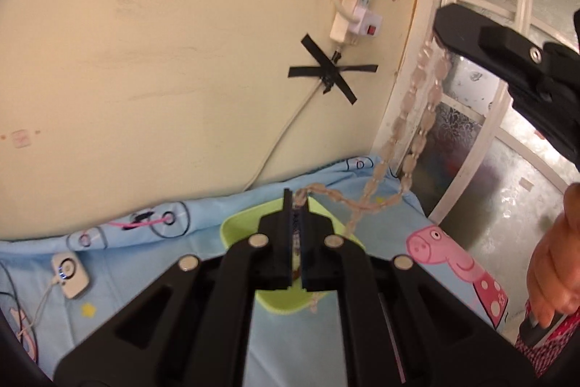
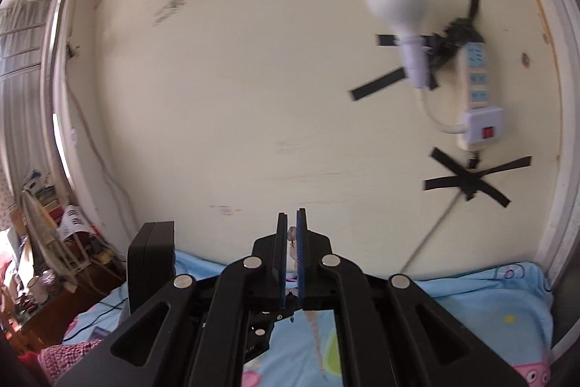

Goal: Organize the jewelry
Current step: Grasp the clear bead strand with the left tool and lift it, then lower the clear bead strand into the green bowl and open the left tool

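- The left gripper (image 1: 296, 205) has its jaws pinching one end of a pale pink bead necklace (image 1: 417, 118).
- The necklace runs up and to the right from those jaws, a doubled strand slung in the air, to the right gripper (image 1: 440, 28), whose jaws pinch its other end.
- In the right wrist view the right gripper (image 2: 291, 234) has its jaws nearly pressed together, with a bead or clasp showing between them.
- A loose tail of beads hangs down over a green tray (image 1: 235, 227) under the left gripper.
- The tray sits on a blue cartoon-print sheet (image 1: 145, 263).
- A hand (image 1: 554, 260) shows at the right edge.
- A power strip (image 1: 357, 6) is taped to the wall behind.
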Tool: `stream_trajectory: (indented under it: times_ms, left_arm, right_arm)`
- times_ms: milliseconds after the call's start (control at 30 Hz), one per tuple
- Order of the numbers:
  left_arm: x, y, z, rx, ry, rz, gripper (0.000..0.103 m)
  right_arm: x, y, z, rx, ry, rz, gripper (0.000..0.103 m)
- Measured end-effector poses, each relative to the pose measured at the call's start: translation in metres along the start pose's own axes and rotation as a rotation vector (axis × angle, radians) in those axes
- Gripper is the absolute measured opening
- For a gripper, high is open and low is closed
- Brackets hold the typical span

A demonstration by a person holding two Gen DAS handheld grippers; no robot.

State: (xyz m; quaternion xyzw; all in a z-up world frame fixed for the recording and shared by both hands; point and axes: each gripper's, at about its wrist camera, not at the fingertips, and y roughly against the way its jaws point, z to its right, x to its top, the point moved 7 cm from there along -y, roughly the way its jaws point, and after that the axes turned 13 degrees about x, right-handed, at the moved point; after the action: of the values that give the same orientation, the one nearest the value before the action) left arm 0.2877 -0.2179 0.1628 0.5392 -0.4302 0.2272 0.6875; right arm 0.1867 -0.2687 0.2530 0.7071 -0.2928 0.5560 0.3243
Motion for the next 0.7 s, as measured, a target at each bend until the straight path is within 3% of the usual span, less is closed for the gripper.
stream_trajectory:
  times_ms: [200,367,400,433,500,633,700]
  left_arm:
    - [-0.022,-0.065,0.016,-0.001,-0.009,-0.109,0.002]
    - [-0.06,-0.111,0.02,0.008,-0.017,-0.231,0.003]
    - [-0.067,-0.117,0.02,0.011,-0.016,-0.258,0.008]
    - [-0.078,-0.126,0.018,0.018,-0.01,-0.301,0.02]
    - [-0.09,-0.13,0.016,0.025,0.001,-0.336,0.034]
    - [-0.096,-0.117,0.007,0.006,0.017,-0.342,0.036]
    - [-0.091,-0.097,-0.006,-0.01,0.04,-0.315,0.036]
  right_arm:
    - [-0.025,-0.017,0.051,-0.058,-0.043,-0.042,0.0]
    - [-0.082,-0.036,0.097,-0.094,-0.128,-0.115,0.0]
    - [-0.094,-0.04,0.104,-0.089,-0.151,-0.132,0.0]
    - [-0.108,-0.044,0.111,-0.086,-0.176,-0.147,0.0]
    - [-0.139,-0.052,0.127,-0.109,-0.229,-0.185,0.0]
    - [-0.179,-0.057,0.142,-0.148,-0.317,-0.243,0.0]
    - [-0.18,-0.051,0.141,-0.152,-0.34,-0.228,0.008]
